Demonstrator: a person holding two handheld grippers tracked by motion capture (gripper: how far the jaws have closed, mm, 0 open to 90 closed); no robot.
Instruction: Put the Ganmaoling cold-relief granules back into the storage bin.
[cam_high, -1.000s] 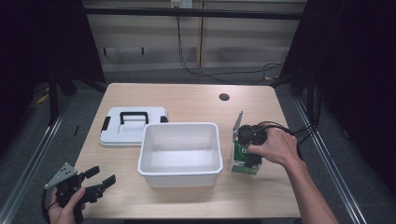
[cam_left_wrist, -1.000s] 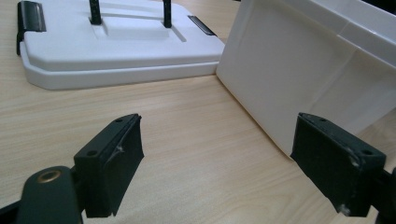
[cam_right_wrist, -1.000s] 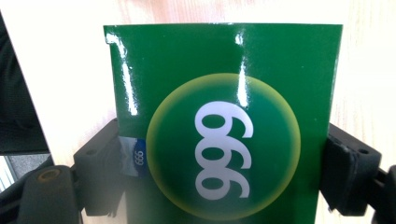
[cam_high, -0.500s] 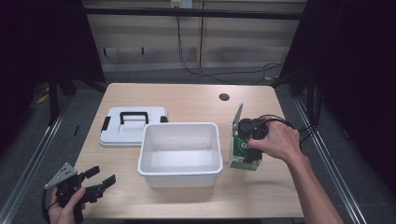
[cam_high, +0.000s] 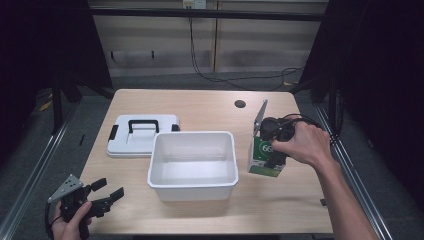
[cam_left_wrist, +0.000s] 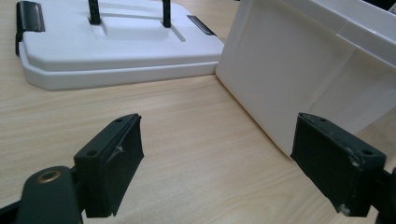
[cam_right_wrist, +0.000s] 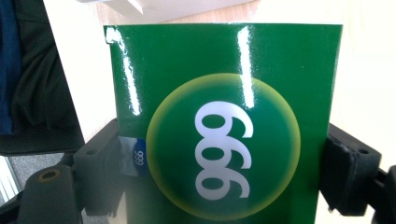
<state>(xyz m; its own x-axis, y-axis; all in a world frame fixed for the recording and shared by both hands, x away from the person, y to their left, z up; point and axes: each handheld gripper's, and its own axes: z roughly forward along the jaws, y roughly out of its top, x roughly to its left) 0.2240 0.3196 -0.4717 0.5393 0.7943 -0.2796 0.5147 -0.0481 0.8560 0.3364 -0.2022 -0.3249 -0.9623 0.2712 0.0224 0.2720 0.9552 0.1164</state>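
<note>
Green box (cam_high: 266, 157) stands just right of the white bin (cam_high: 192, 165), pinched in the right gripper (cam_high: 272, 152); left gripper (cam_high: 102, 196) idles spread, near-left. Looks like the grab step; next comes lifting it over the rim.

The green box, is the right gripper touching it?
Touching. In the right gripper view, both black jaws press against the sides of the green box, with no gap at either one; the right gripper is shut on it.
</note>
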